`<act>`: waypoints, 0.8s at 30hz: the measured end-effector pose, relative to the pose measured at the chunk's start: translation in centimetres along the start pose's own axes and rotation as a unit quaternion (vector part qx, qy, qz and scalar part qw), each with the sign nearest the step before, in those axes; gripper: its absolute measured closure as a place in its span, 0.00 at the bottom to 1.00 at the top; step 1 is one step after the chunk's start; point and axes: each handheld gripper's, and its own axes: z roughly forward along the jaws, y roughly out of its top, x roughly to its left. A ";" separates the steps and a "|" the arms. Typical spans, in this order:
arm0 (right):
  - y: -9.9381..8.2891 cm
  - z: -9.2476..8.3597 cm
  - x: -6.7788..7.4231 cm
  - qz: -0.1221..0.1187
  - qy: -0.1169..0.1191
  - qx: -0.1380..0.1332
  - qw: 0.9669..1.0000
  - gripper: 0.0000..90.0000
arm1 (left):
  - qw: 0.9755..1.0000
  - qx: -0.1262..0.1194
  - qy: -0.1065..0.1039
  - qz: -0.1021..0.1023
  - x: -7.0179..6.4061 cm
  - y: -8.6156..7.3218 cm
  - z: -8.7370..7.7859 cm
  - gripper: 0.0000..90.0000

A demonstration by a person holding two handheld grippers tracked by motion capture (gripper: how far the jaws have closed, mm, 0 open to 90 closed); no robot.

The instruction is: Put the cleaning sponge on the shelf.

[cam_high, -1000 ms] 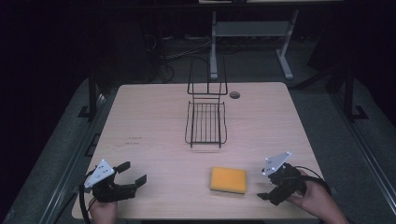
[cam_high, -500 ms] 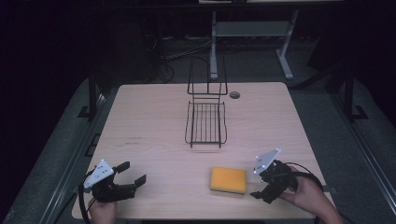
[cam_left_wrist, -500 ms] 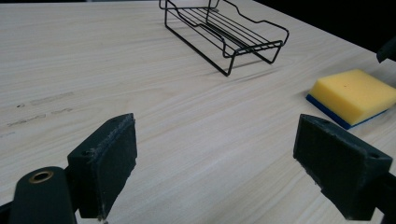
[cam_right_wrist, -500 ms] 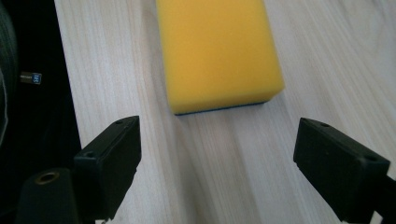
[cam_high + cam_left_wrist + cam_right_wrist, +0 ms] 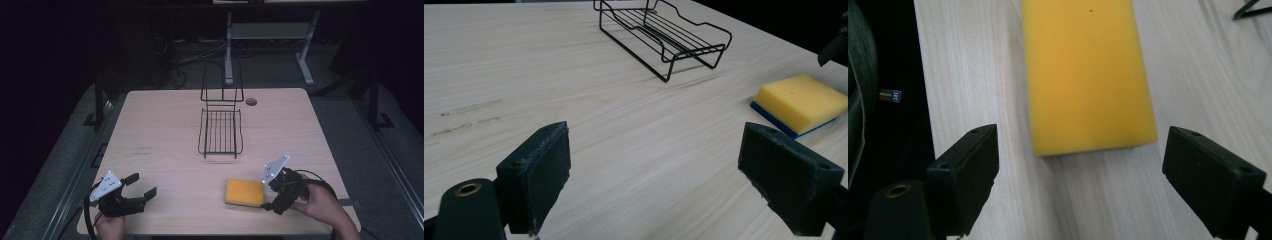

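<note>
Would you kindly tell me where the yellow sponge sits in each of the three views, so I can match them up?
High view: the sponge lies near the table's front edge, just left of the right gripper.
Left gripper view: sponge at the right edge, blue underside showing.
Right gripper view: sponge top centre, ahead of the open jaws.
Shared landmark: the black wire rack.

A black wire rack (image 5: 220, 131) lay near the middle of the pale wooden table (image 5: 160, 130). Just beyond the rack's far right corner sat a small round grommet hole (image 5: 251, 101). Faint dark marks (image 5: 140, 150) showed left of the rack.
</note>
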 end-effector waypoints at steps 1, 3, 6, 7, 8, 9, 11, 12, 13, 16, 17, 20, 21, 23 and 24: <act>0.1 0.1 0.0 -0.001 0.002 0.000 1.000 0.16 | 1.000 0.000 -0.001 0.000 0.0 0.0 0.0 0.14; 0.4 0.3 0.0 -0.004 0.003 0.001 1.000 0.16 | 1.000 0.002 -0.001 0.002 0.0 0.0 0.0 0.14; 0.8 0.6 -0.1 -0.006 0.005 0.006 1.000 0.16 | 1.000 0.001 -0.001 0.001 0.0 0.0 0.0 0.14; 0.9 0.6 -0.2 -0.008 0.005 0.007 1.000 0.16 | 1.000 0.000 0.000 0.001 0.0 0.0 0.0 0.14; 1.1 0.7 -0.2 -0.009 0.007 0.008 1.000 0.16 | 1.000 0.000 0.000 0.000 0.0 0.0 -0.1 0.14; 1.2 0.7 -0.2 -0.011 0.007 0.009 1.000 0.16 | 1.000 0.000 -0.001 0.000 0.0 0.0 -0.1 0.14; 1.5 0.8 -0.3 -0.013 0.010 0.011 1.000 0.16 | 1.000 0.000 0.000 0.000 0.0 0.0 -0.1 0.14; 1.7 0.8 -0.3 -0.016 0.012 0.013 1.000 0.16 | 1.000 0.000 0.000 0.001 0.0 0.0 -0.2 0.14; 1.9 0.9 -0.3 -0.017 0.012 0.015 1.000 0.16 | 1.000 0.000 0.000 0.001 0.0 0.0 -0.2 0.14; 2.2 1.0 -0.4 -0.019 0.015 0.015 1.000 0.16 | 1.000 0.000 -0.001 0.002 0.0 0.0 -0.2 0.14; 2.3 1.1 -0.4 -0.019 0.016 0.015 1.000 0.16 | 1.000 -0.001 -0.001 0.001 0.0 0.1 -0.2 0.14; 2.6 1.4 -0.6 -0.021 0.020 0.015 0.999 0.16 | 1.000 -0.001 -0.001 0.002 0.0 0.1 -0.1 0.14; 2.7 1.5 -0.6 -0.021 0.020 0.016 0.999 0.16 | 1.000 -0.001 -0.001 0.001 0.0 0.1 -0.1 0.14; 2.9 1.7 -0.6 -0.024 0.023 0.016 0.999 0.16 | 1.000 0.000 -0.001 0.002 0.0 0.1 -0.1 0.14; 3.0 1.8 -0.6 -0.022 0.023 0.017 0.999 0.16 | 1.000 0.000 -0.001 0.002 0.0 0.1 -0.1 0.14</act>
